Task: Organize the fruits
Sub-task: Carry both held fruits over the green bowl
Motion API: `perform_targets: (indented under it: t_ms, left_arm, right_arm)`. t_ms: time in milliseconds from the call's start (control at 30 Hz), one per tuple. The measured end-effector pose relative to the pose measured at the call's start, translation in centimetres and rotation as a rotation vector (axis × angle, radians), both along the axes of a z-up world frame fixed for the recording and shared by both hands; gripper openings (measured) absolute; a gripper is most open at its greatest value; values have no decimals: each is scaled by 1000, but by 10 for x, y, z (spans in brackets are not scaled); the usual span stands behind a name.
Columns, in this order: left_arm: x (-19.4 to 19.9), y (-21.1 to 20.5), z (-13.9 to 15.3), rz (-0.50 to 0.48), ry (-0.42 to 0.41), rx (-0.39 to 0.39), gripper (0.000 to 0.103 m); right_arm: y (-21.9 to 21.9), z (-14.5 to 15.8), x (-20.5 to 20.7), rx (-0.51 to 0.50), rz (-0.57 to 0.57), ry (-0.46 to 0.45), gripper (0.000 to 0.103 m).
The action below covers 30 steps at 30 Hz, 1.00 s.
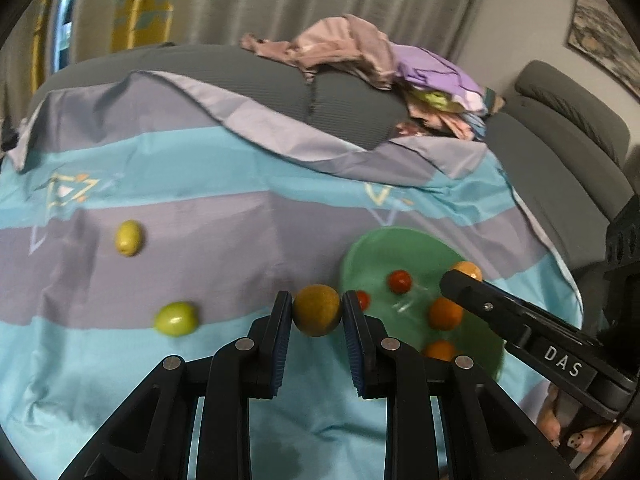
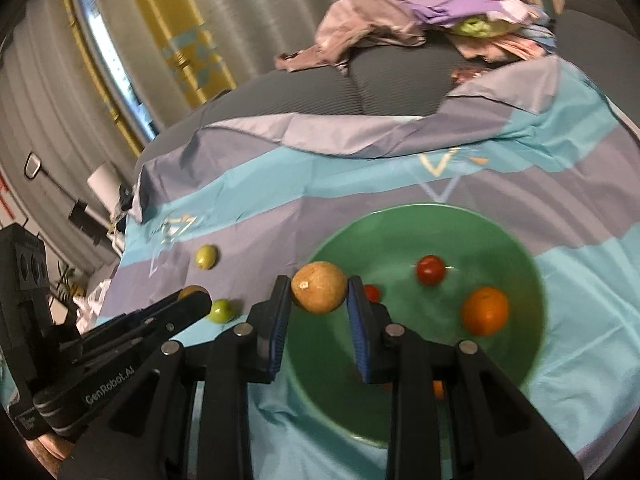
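In the left wrist view my left gripper (image 1: 316,298) is shut on a round yellow-brown fruit (image 1: 316,312), held above the cloth just left of the green plate (image 1: 384,248). My right gripper (image 2: 319,282) is shut on a similar tan fruit (image 2: 319,288) over the plate's left rim (image 2: 320,248). Each gripper shows in the other's view: the right one (image 1: 454,280) over the plate, the left one (image 2: 200,300) off to the side. On the plate lie an orange (image 2: 485,311) and two tomatoes (image 2: 430,270). A lemon (image 1: 129,237) and a green fruit (image 1: 176,319) rest on the cloth.
A striped blue and grey cloth (image 1: 224,216) covers a grey sofa (image 1: 352,104). Crumpled clothes (image 1: 360,52) are piled on the backrest. Curtains hang behind. A person's hand (image 1: 580,436) shows at the lower right of the left wrist view.
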<state>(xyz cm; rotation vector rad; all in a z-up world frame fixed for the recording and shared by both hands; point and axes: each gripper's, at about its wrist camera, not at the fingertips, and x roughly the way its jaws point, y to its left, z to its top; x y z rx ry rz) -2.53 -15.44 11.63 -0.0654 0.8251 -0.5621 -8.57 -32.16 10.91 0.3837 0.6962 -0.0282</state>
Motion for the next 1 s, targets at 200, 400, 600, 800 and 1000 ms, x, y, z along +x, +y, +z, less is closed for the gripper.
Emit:
perform_targets:
  t_ms: [200, 400, 600, 800, 1000]
  left_arm:
    - [-4, -35, -7, -63, 20, 10, 26]
    - [-10, -62, -20, -110, 51, 22, 26]
    - [-17, -74, -26, -145, 55, 41, 26]
    - [-17, -79, -33, -156, 79, 48, 26]
    - [-16, -84, -37, -164, 94, 54, 26]
  right_arm:
    - [-23, -6, -4, 11, -58, 18, 29]
    - [-41, -11, -8, 24, -102, 27, 29]
    - [-48, -19, -5, 39, -111, 59, 29]
    - [-48, -27, 1, 39, -96, 91, 30]
    - [-49, -35, 7, 32, -100, 130, 30]
